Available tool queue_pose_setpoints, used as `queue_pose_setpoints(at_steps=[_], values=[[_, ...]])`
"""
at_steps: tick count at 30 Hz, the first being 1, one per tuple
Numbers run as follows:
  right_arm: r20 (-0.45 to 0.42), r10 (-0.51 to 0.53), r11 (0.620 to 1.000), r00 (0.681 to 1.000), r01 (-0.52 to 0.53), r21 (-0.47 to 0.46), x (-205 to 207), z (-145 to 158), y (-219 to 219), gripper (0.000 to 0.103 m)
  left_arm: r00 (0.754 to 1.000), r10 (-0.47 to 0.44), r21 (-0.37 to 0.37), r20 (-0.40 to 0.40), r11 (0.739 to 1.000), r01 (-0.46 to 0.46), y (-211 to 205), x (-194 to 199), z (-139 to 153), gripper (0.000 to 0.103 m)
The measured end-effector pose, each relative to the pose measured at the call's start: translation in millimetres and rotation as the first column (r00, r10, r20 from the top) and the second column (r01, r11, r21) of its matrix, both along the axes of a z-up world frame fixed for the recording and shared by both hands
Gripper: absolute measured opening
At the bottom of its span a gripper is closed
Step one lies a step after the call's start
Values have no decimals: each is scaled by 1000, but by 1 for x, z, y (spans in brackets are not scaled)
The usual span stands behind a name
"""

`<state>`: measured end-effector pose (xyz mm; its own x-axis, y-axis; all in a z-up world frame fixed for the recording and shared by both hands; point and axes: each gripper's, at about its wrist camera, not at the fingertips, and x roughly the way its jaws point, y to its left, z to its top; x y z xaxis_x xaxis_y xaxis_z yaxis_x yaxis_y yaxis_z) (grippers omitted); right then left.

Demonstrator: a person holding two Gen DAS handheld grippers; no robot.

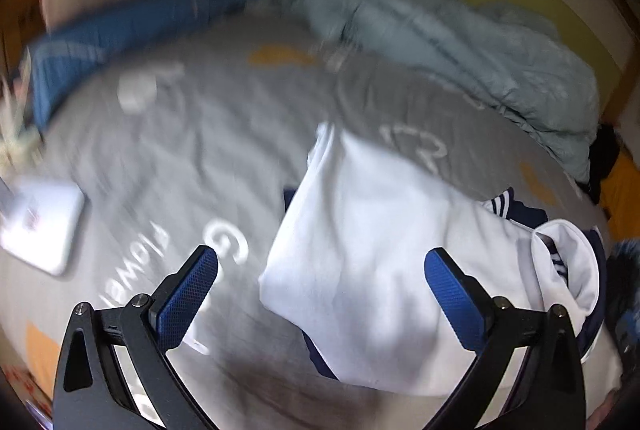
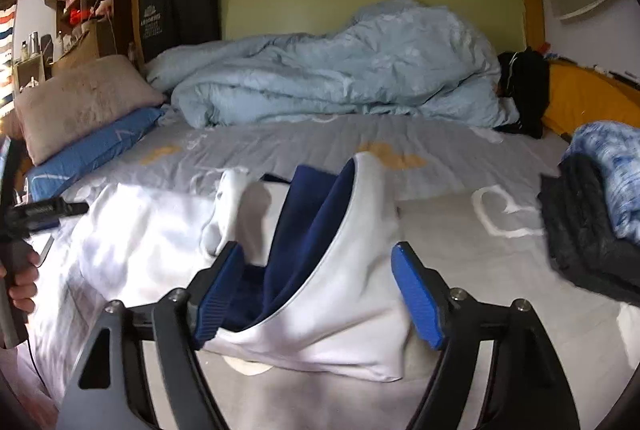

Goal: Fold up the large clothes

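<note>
1. Blue-padded jaws of the left gripper (image 1: pixel 322 280) stand wide apart and hold nothing in the left wrist view, hovering over the near edge of the bed. The picture is smeared with motion.
2. Just beyond and to the right of those jaws lies the white garment (image 1: pixel 372 254), part-folded on the grey bedsheet (image 1: pixel 192 133), navy lining and striped trim peeping out at its right end.
3. A white flat object (image 1: pixel 40 226), perhaps a tablet or box, rests on the sheet at far left; what it is cannot be told.
4. From the right wrist view, the right gripper (image 2: pixel 320 290) is also spread, its pads either side of the garment's white-and-navy opening (image 2: pixel 320 230) but not pressing on it; the cloth seems to stand free.
5. At left in this view a hand (image 2: pixel 22 282) grips the handle of the other tool.
6. A judgement: one fold appears laid and let go, and the next move calls for fresh holds on the loose right end, to bring it flat over the body.
7. Containers: none is visible. The nearest to storage is a stack of folded clothes (image 2: pixel 592 222) at right, dark knit under blue-and-white; a pale blue duvet (image 2: pixel 340 69) is heaped along the far wall.
</note>
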<state>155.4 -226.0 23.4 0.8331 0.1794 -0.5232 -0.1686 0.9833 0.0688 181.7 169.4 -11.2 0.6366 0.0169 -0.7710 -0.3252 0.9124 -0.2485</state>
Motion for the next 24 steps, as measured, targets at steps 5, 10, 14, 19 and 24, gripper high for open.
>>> queue_pose_setpoints(at_steps=[5,10,14,19,24], values=[[1,-23,1000,1000,23,-9,-1,2,-8,79,996,-8,-162,-92,987,-7,17,13,-34,102],[-14,-27,1000,1000,27,8,-1,3,-13,79,992,-76,-246,-97,968,50,15,23,-58,101],[-22,-19,1000,1000,19,1,-2,5,-13,79,993,-111,-186,-31,977,103,2,30,-55,74],[-124,-135,972,983,108,-207,21,-11,-6,78,984,-166,-165,57,971,173,-15,29,-45,35],[-194,-3,998,981,15,58,33,-24,-21,19,965,-183,-189,187,957,219,-19,13,-10,18]])
